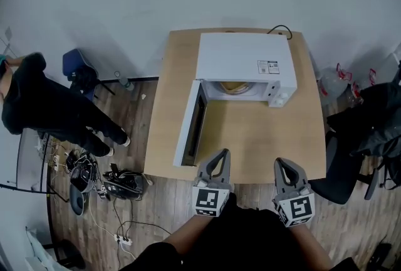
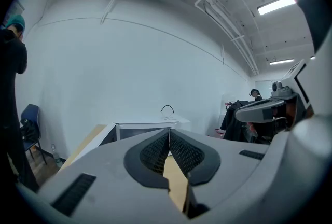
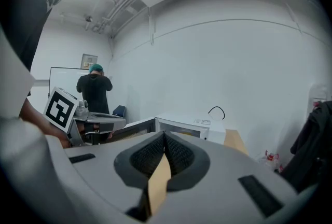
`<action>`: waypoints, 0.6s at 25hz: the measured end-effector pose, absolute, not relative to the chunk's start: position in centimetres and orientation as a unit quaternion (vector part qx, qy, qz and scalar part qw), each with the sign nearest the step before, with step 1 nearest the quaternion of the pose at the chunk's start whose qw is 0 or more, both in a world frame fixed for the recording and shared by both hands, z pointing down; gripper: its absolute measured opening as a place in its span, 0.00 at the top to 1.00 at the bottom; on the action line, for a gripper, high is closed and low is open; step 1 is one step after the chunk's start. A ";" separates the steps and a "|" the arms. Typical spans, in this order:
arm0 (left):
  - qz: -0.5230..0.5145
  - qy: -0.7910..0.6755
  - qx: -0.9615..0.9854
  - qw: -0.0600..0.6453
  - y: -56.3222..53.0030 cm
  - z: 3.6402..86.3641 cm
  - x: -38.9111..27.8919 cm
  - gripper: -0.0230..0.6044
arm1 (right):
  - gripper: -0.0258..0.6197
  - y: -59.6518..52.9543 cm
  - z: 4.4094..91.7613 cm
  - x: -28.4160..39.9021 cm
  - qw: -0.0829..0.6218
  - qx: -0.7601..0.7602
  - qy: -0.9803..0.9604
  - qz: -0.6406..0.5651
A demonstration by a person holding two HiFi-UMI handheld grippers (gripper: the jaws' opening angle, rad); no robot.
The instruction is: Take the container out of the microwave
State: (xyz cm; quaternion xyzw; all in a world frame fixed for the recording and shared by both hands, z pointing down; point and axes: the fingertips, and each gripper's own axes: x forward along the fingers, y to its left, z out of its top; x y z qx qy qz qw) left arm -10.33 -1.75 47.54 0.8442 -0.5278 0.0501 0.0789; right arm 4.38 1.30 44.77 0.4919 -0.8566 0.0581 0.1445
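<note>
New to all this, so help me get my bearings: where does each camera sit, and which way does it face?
Head view: on the person's head, looking steeply down at the table and open microwave; forearms, left hand-held gripper and right hand-held gripper show.
Left gripper view: on the left hand-held gripper, looking along its shut jaws toward the microwave; the right one shows at right.
Right gripper view: on the right one, jaws shut, facing likewise; the left one shows at left.
All three share the microwave.
</note>
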 end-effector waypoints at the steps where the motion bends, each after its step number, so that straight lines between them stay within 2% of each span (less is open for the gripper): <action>1: 0.052 -0.524 0.847 0.080 -2.5 47.8 -10.5 0.94 | 0.87 0.7 44.9 4.1 0.146 0.496 -0.854 0.059; 15: 0.096 -0.509 0.851 0.087 -10.0 51.7 -10.8 0.94 | 0.87 -3.5 45.8 2.6 0.159 0.531 -0.829 0.068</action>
